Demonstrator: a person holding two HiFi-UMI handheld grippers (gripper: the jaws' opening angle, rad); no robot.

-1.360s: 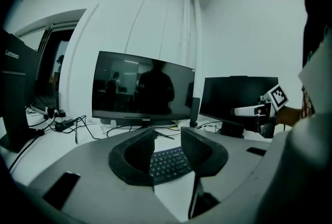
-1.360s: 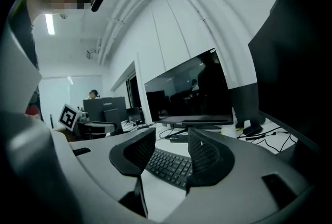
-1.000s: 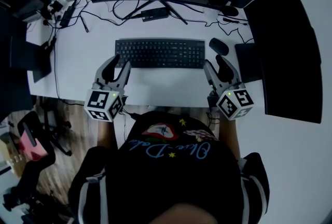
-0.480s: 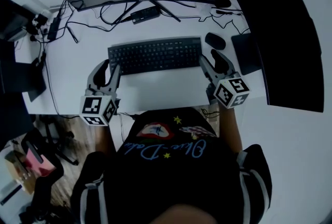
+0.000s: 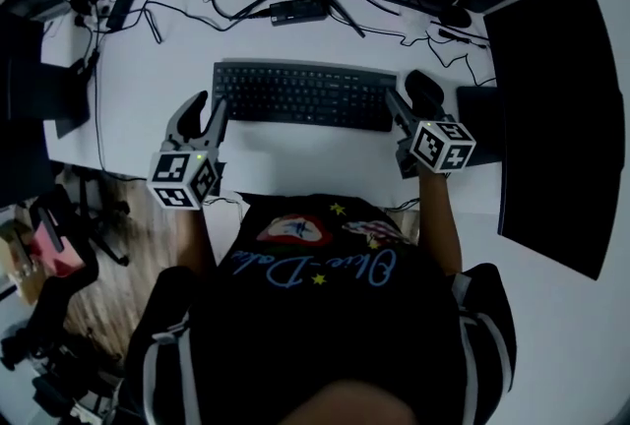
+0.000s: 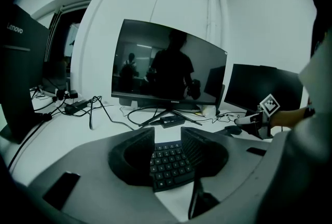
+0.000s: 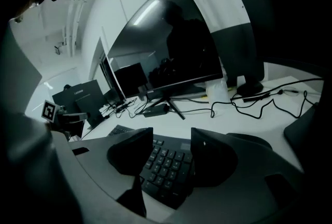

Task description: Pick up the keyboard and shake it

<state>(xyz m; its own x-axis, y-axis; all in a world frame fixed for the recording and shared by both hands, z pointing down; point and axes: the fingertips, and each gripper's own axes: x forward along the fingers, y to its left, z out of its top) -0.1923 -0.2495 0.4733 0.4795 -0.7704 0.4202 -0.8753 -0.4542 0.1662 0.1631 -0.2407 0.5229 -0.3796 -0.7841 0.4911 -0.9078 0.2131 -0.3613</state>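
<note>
— Keyboard (image 5: pixel 303 94) first: where does it sit?
— Flat on the white desk (image 5: pixel 295 162), lengthwise across the person's front, just short of the monitor (image 6: pixel 168 62) stand and a tangle of cables (image 5: pixel 246 5). It has not been lifted.
— Why a gripper at each end?
— My reading is that a long, thin board carries best from both ends, so it stays level and does not twist when shaken. The left gripper (image 5: pixel 209 110) is at the left short edge and the right gripper (image 5: pixel 406 103) at the right one. Both angle down toward the desk.
— How wide do the jaws stand?
— In the left gripper view the jaws are moderately apart. The keyboard's end keys (image 6: pixel 168 163) show in the gap, and the pads press on nothing. The right gripper stands wider, and its jaws have just been opening. That end of the keyboard (image 7: pixel 166 163) lies in the gap, unclamped.
— So neither has a hold?
— Neither. Each frames its end of the board without gripping it, so I judge the pickup is only being lined up.
— Anything crowding the right side?
— A dark rounded shape (image 5: pixel 425 82) just beside the right gripper, probably a mouse. The picture is dim there, so I would not swear to it. Closing on that end looks to need some care to keep clear of it.
</note>
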